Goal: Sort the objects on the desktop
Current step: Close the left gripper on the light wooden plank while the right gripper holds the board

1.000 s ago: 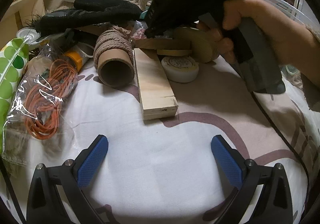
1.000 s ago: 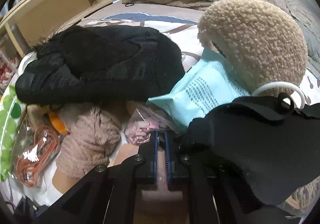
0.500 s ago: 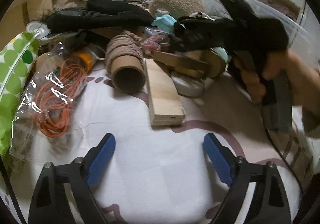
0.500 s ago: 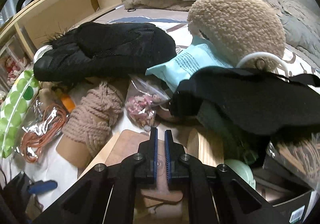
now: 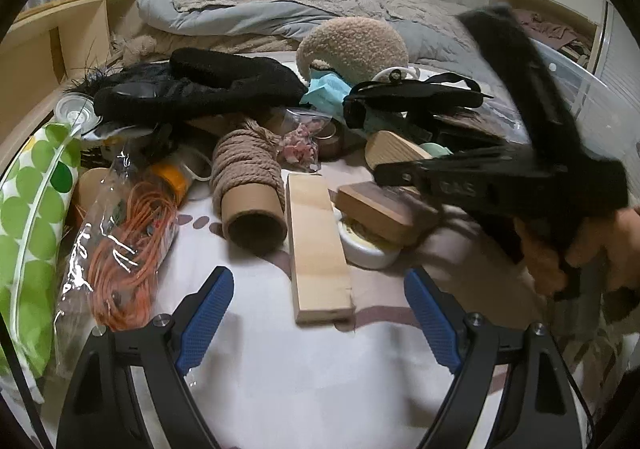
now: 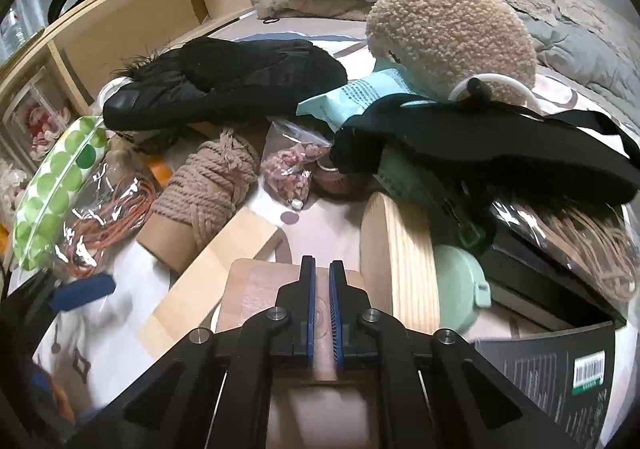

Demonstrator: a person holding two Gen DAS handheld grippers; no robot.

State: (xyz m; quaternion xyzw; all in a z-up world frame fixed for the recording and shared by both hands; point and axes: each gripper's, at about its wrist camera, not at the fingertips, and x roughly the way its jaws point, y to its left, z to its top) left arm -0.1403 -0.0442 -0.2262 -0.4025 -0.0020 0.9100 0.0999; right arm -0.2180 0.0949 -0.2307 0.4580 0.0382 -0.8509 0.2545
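My right gripper [image 6: 321, 281] is shut on a flat brown wooden board [image 6: 260, 289] and holds it over a white round tin [image 5: 368, 249]; the board [image 5: 380, 209] and the right gripper [image 5: 400, 177] also show in the left wrist view. My left gripper [image 5: 316, 313] is open and empty above the bedsheet, just in front of a pale wooden block [image 5: 318, 249]. A rope-wound cardboard tube [image 5: 250, 189] lies left of the block.
A pile of clutter lies behind: a bag of orange cord [image 5: 124, 245], a green dotted pouch [image 5: 28, 225], black furry items [image 5: 192, 89], a beige plush [image 6: 452, 37], a teal packet [image 6: 360, 93], a black strap [image 6: 500, 145], an oval wooden piece [image 6: 400, 249] and a wooden shelf [image 6: 140, 21].
My right gripper has drawn back and to the right with the brown board, out from under the pile. My left gripper has pulled back slightly and stays open.
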